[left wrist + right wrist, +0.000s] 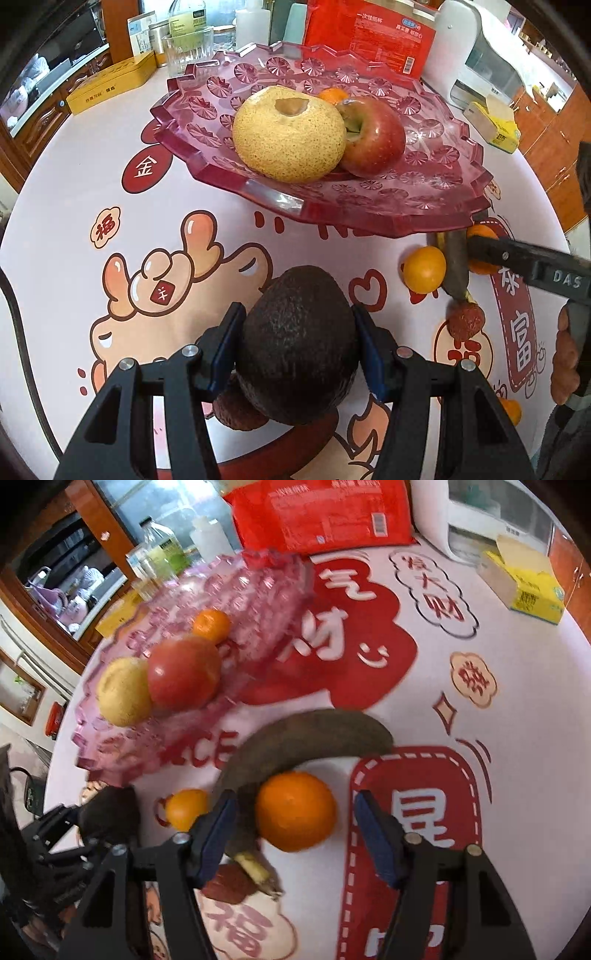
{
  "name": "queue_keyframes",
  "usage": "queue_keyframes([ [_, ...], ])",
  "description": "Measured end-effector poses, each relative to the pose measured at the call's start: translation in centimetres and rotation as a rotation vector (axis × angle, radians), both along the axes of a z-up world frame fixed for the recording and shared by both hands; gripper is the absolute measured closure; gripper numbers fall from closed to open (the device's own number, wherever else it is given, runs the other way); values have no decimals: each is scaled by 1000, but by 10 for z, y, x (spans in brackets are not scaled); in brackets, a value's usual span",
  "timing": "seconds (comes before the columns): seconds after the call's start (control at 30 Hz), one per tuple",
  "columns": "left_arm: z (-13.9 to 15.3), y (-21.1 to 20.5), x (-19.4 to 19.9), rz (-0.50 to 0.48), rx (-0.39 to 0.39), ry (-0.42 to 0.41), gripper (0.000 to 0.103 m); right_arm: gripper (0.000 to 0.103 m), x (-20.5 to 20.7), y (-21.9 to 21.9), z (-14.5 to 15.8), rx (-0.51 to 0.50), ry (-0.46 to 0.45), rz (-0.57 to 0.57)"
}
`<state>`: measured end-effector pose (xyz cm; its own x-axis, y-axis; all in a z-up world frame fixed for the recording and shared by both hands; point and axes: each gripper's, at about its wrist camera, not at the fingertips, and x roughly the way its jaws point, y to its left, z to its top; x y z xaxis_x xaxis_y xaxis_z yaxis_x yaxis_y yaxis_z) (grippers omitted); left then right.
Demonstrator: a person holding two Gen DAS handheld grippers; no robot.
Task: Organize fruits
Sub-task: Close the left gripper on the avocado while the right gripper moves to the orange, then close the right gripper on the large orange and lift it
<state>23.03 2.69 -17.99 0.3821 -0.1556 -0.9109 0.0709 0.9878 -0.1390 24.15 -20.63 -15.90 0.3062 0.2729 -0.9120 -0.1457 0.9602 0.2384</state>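
- The left gripper (297,345) has its jaws closed on a dark avocado (297,343), both blue pads pressed against the fruit's sides.
- Ahead of those jaws stands the pink fruit tray (388,218), carrying a yellow pear (288,134), a red apple (373,136) touching it, and a small tangerine (332,95) behind them.
- Below the held avocado, a reddish-brown wrinkled fruit (236,410) lies on the tablecloth (74,295).
- The right gripper (295,825) has its jaws spread wide, gripping nothing; an orange (295,810) sits on the cloth between them, nearer the left jaw.
- A browned banana (314,734) curves just beyond and left of that orange, its stem end by the left jaw.
- A smaller orange (186,808) lies outside the left jaw, beside the banana.
- Far ahead of both jaws stands a red packet (321,513).
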Motion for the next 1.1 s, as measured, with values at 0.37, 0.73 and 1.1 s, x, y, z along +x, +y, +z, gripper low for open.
queue_keyframes([
  [0.37, 0, 5, -7, 29, -29, -10, 47, 58, -6, -10, -7, 98, 18, -7],
  [0.73, 5, 13, -30, 52, -31, -12, 47, 61, -35, -12, 0, 75, 3, -64],
  [1.1, 42, 15, -57, 39, -35, -65, 47, 61, -68, 3, 30, 62, -48, -36],
])
